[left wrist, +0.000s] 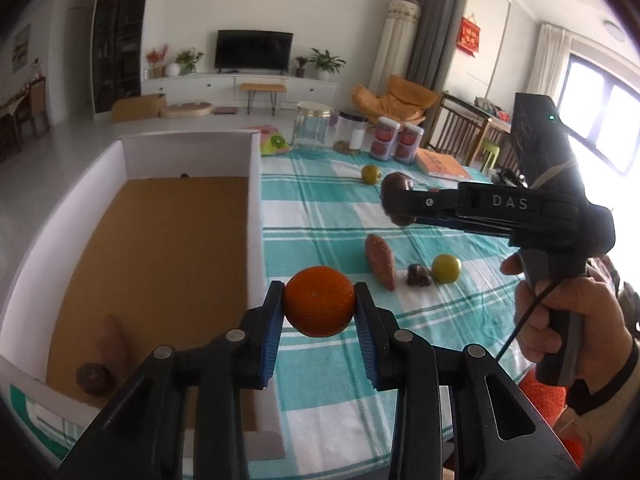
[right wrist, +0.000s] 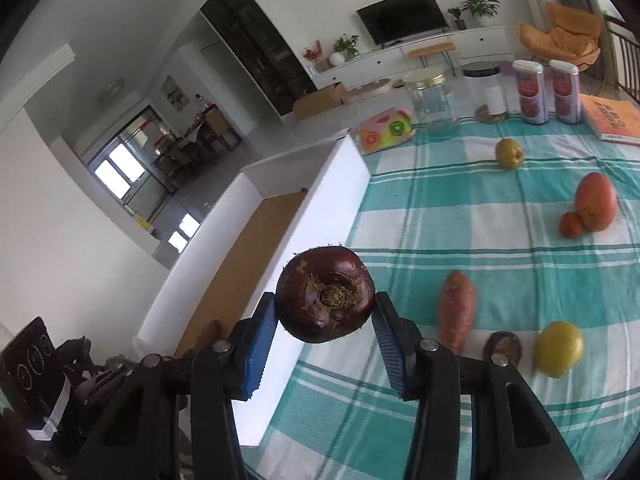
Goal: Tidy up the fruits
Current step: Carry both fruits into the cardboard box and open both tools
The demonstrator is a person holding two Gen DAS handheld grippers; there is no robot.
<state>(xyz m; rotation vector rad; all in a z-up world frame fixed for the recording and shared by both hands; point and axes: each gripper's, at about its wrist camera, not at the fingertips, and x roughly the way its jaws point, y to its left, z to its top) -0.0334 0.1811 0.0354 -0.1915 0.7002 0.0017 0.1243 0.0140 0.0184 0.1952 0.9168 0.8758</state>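
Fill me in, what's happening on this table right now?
A person is sorting produce into the white box on the checked tablecloth, one gripper in each hand. The left gripper is clamped on an orange beside the box wall. The right gripper holds a dark brown round root, also raised near the box. A sweet potato and another dark piece already lie inside. On the cloth remain a sweet potato, two yellow-green fruits and others.

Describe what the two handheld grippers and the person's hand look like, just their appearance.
Both grippers, left gripper and right gripper, are black plastic with ribbed blue finger pads and silver pivot bolts. The right one's body reads "DAS", shows a green light, and trails a black cable. The hand wears a dark wristband.
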